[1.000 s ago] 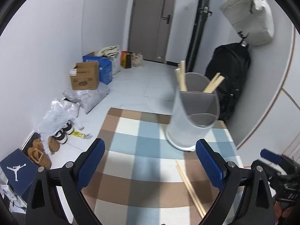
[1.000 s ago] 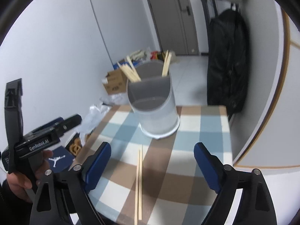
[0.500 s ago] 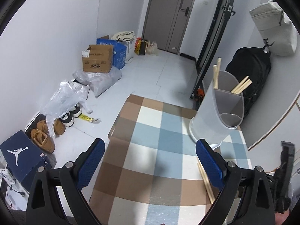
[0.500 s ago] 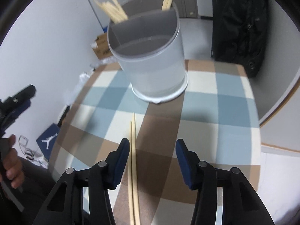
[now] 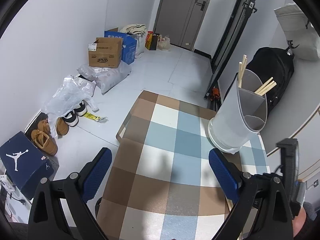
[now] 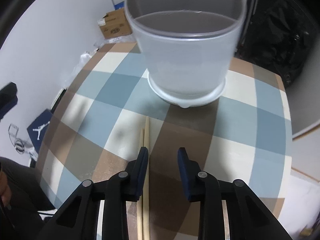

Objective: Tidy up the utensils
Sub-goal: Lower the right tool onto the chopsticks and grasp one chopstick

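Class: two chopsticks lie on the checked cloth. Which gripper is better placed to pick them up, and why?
The right gripper: its closing jaws hang directly over the chopsticks, one finger beside them. The left gripper is wide open over bare cloth, off to the side.

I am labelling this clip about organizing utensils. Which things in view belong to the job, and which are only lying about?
Belong to the job:
- chopsticks on the cloth
- grey utensil holder
- chopsticks in the holder
- right claw, closing beside the loose pair

Only lying about:
- cardboard box
- shoe box
- brown shoes
- black backpack
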Demonstrator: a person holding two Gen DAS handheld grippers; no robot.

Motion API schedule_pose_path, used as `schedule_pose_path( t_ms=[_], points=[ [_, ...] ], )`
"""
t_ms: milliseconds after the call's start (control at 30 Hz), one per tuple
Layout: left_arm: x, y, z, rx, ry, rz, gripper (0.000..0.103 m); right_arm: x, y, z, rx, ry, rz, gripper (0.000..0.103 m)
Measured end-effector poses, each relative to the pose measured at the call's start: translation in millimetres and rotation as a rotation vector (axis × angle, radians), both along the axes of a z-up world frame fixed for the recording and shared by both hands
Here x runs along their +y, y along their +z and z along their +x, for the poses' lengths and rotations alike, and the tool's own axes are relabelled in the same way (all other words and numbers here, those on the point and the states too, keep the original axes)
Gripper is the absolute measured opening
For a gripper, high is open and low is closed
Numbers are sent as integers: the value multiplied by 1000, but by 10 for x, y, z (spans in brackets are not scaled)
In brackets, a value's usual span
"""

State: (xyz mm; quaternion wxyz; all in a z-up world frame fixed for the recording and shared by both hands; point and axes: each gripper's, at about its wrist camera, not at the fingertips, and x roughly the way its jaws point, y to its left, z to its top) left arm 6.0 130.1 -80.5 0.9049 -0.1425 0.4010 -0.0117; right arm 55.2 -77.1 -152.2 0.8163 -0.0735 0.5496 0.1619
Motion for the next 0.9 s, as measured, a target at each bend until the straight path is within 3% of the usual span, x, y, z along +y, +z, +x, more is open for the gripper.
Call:
schedule_pose_path(
  t_ms=[133, 900],
  points=[
    [0, -15, 10, 10, -9, 0, 95, 25, -68, 45, 22, -1, -34, 21],
    [2, -82, 55, 58, -21, -20, 95, 237, 3, 26, -13, 63, -79, 20]
  ],
)
